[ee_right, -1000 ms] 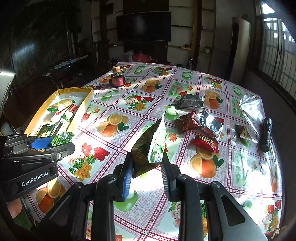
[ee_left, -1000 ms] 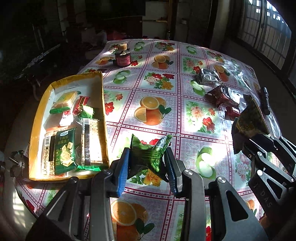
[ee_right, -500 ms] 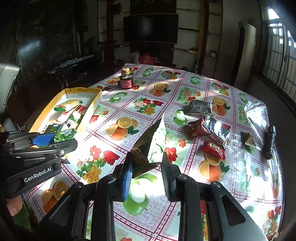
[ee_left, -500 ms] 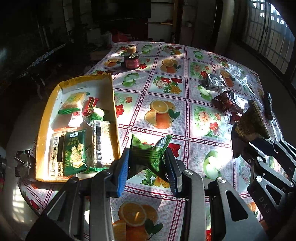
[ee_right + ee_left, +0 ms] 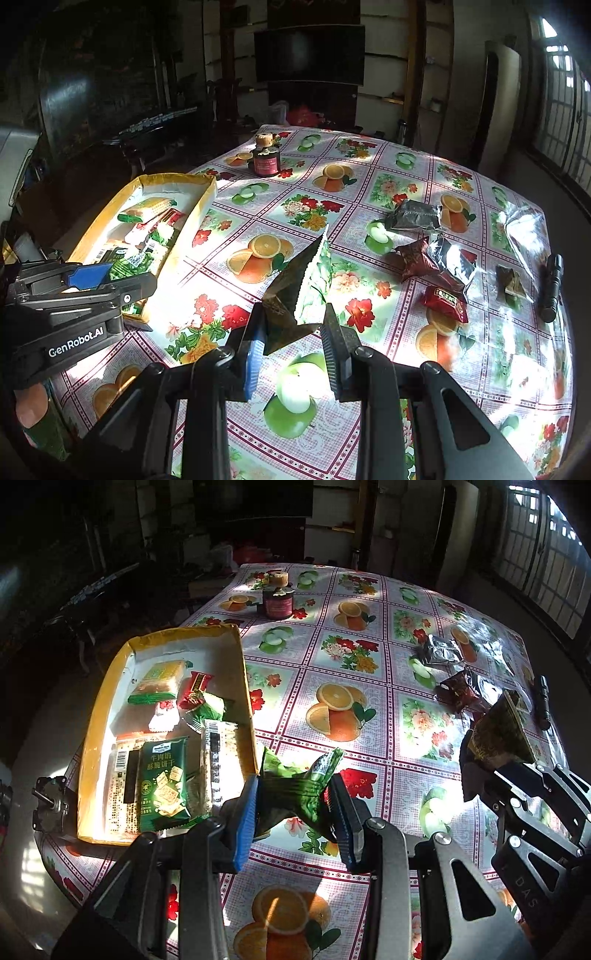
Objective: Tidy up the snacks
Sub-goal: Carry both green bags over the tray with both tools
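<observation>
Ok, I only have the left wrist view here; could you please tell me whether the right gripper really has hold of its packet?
Observer: Yes. In the right wrist view, the right gripper has both fingers closed on the bottom of the dark packet, which stands up with its serrated edge on top.
Operator: Thank you. Are any loose snacks hidden from me behind it?
Observer: A red packet with gold lettering lies on the tablecloth, just in front of the silver packet.
Operator: Is there anything by the flashlight?
Observer: A small brown packet lies just left of the flashlight, not touching it.
</observation>
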A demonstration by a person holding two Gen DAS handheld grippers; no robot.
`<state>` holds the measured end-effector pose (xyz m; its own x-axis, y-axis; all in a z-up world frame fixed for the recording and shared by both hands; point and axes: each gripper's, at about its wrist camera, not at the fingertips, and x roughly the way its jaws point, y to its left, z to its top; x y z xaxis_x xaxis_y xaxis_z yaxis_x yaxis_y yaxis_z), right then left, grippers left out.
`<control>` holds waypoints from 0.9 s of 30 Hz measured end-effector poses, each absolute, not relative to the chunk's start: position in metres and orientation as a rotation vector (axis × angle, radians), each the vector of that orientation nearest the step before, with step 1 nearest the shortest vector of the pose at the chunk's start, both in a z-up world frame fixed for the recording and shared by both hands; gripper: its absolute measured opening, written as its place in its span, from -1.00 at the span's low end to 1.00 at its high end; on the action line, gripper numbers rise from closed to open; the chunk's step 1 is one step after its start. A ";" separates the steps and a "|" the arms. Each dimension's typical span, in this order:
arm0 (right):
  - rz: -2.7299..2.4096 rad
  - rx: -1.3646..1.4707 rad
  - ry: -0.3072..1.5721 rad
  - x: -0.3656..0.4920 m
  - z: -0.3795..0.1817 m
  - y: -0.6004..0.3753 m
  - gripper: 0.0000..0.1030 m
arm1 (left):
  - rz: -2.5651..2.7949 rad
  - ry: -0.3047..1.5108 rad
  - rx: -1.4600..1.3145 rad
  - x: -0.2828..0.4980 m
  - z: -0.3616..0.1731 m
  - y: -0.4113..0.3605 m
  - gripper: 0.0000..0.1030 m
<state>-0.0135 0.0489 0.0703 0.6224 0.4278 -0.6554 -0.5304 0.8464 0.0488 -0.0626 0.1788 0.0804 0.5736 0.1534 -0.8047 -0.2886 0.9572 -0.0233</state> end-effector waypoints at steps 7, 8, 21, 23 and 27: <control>0.567 -0.161 0.716 -0.012 0.068 0.055 -0.44 | 0.266 0.925 -0.172 -0.063 0.079 0.187 -0.24; 0.568 -0.163 0.716 -0.012 0.068 0.056 -0.44 | 0.269 0.925 -0.173 -0.063 0.079 0.188 -0.24; 0.761 -0.007 0.800 0.000 0.063 0.082 -0.45 | 0.357 0.912 -0.240 -0.070 0.081 0.243 -0.24; 0.791 0.007 0.810 0.003 0.063 0.092 -0.45 | 0.375 0.912 -0.255 -0.071 0.080 0.255 -0.24; 0.855 0.023 0.817 0.008 0.066 0.116 -0.45 | 0.405 0.918 -0.288 -0.073 0.075 0.279 -0.24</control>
